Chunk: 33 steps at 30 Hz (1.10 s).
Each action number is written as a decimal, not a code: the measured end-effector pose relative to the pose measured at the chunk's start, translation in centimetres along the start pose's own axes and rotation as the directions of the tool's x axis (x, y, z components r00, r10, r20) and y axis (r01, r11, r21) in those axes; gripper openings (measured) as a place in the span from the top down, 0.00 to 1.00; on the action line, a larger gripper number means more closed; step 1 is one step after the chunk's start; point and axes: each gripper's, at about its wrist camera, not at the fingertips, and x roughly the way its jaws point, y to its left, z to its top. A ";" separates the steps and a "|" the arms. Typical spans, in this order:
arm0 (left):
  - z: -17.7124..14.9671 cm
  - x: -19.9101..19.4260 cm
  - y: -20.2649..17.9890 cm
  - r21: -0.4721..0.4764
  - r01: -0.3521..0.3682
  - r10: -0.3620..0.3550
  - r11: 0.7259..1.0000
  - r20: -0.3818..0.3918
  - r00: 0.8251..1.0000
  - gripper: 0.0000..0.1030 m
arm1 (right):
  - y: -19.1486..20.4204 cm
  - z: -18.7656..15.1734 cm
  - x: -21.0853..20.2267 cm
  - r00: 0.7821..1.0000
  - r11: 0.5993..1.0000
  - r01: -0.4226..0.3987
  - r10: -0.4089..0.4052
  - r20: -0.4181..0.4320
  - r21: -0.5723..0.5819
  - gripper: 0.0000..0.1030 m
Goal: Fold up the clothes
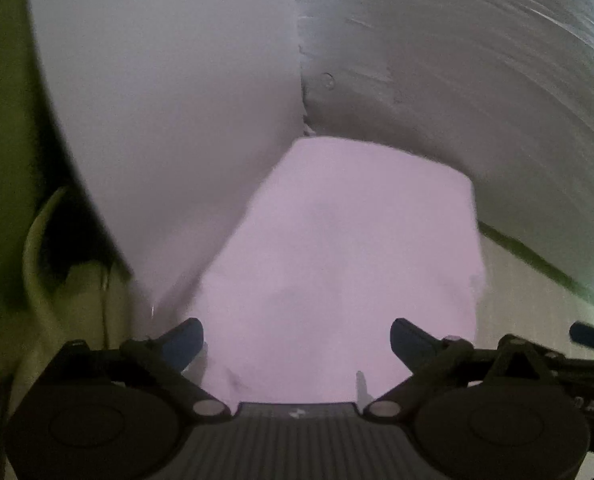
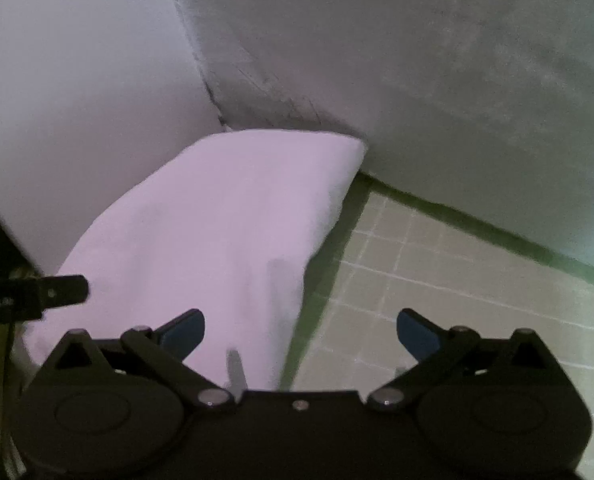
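A pale pink folded cloth (image 1: pixel 337 248) lies in the corner where two white walls meet; it also shows in the right wrist view (image 2: pixel 217 232). My left gripper (image 1: pixel 297 340) is open, its blue-padded fingers spread over the near edge of the cloth, holding nothing. My right gripper (image 2: pixel 301 332) is open and empty, its left finger over the cloth's near right part and its right finger over the tiled surface. The left gripper's finger (image 2: pixel 65 290) shows at the left of the right wrist view, and the right gripper's finger (image 1: pixel 593 336) shows at the right of the left wrist view.
White walls (image 1: pixel 177 100) close off the back and left. A beige tiled surface (image 2: pixel 457 280) with a dark green border (image 2: pixel 497 236) lies to the right of the cloth. A dark object with a pale curved rim (image 1: pixel 45 248) stands at far left.
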 end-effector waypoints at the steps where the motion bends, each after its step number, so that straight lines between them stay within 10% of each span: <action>1: -1.0 -0.9 -0.5 0.003 0.000 0.000 1.000 -0.004 1.000 0.03 | -0.1 -0.6 -1.2 1.000 1.000 0.002 -0.002 0.007 -0.009 0.00; 17: -14.7 -12.0 -6.5 -0.096 -0.086 0.082 0.992 -0.042 0.996 0.00 | -4.2 -12.7 -14.1 0.997 0.994 -0.070 0.067 -0.040 -0.084 0.00; 33: -20.6 -17.6 -13.3 -0.141 -0.141 0.137 0.980 -0.037 0.990 0.00 | -10.2 -17.5 -21.4 0.992 0.980 -0.129 0.126 -0.028 -0.152 0.00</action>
